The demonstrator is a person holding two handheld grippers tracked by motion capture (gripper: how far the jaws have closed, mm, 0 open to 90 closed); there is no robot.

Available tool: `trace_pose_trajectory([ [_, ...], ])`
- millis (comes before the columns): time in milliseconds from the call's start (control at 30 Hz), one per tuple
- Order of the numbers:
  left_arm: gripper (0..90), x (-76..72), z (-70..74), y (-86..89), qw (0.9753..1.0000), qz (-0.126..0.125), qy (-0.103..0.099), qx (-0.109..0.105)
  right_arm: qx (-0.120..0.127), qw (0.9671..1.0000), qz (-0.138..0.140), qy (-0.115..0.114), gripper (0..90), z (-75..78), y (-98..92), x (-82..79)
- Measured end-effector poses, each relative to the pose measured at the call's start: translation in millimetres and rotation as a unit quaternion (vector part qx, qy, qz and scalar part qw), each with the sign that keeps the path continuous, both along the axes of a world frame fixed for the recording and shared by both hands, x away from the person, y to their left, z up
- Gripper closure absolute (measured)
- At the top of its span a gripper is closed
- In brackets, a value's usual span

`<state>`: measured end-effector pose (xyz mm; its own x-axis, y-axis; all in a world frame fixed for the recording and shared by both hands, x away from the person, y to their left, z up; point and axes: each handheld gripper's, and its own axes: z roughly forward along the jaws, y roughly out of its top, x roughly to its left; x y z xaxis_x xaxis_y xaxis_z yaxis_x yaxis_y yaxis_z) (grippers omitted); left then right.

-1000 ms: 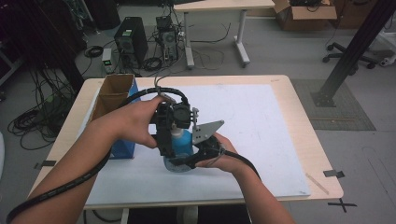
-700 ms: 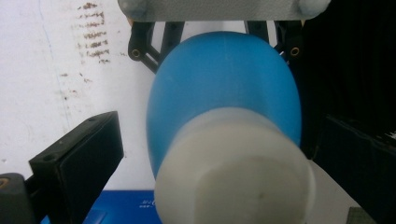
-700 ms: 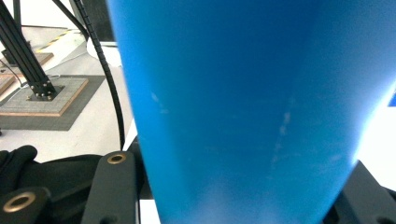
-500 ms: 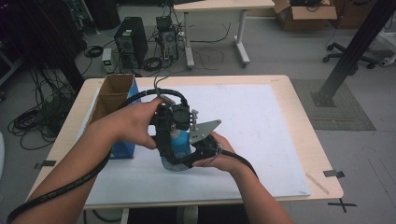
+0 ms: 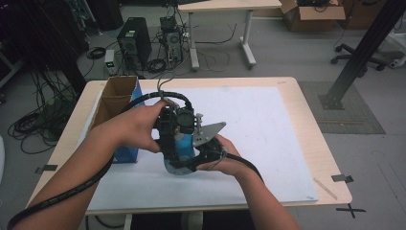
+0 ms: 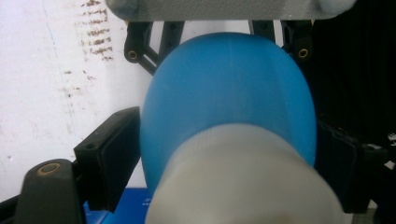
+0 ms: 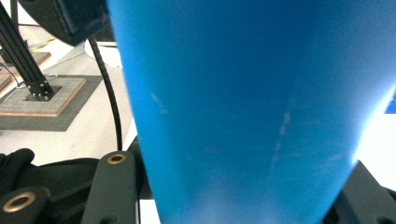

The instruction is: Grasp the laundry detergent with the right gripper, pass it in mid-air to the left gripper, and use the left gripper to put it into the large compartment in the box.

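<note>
Bottle point(image 5: 184, 143), blue body with white cap, held upright over the white mat point(image 5: 268, 124) near the table's point(image 5: 306, 103) front middle, between both grippers. Left gripper point(image 6: 224, 154) is clamped on the neck end: left gripper view looks down on cap and blue shoulder with 1 pad point(image 6: 114, 149) touching the left side and the other at the right. Right gripper point(image 7: 243, 196) grips the body lower down; right gripper view has the blue wall running up between its 2 jaws, contact looks tight but pad faces are hidden. Brown box point(image 5: 115, 98) with a blue side stands just left of the hands.

Handling guess: smooth plastic, stiff enough, probably light, slippery on the rounded shoulder. Tapered body means a low grip could slide, so best hold is the straight part of the body for 1 gripper and the cap for the other. Looks like cap twisting; squeeze too hard and the wall may dent.
</note>
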<state>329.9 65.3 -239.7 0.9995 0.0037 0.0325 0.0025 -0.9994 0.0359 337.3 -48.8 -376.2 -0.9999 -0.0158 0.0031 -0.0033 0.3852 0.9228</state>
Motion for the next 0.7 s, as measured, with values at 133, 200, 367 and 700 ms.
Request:
trace_pose_trajectory([
  [133, 19.4, -0.5, -0.2, -0.3, 1.0, 0.0, 0.0, 0.001, 0.0, 1.0, -0.001, 0.0, 45.8, 0.6, 0.2, 0.1],
  [200, 21.8, -0.5, 0.4, -0.2, 1.0, -0.001, -0.003, 0.0, 0.0, 1.0, -0.002, -0.002, 45.8, 0.8, 0.6, 0.3],
  [367, 27.0, -0.2, 0.1, 0.0, 1.0, -0.001, 0.0, -0.005, 0.002, 1.0, -0.003, -0.005, 45.8, 1.2, 0.9, 0.9],
  [700, 34.4, -0.4, -1.1, 0.5, 1.0, -0.002, -0.007, 0.001, 0.006, 1.0, -0.005, -0.002, 45.9, 1.4, 0.7, 0.2],
])
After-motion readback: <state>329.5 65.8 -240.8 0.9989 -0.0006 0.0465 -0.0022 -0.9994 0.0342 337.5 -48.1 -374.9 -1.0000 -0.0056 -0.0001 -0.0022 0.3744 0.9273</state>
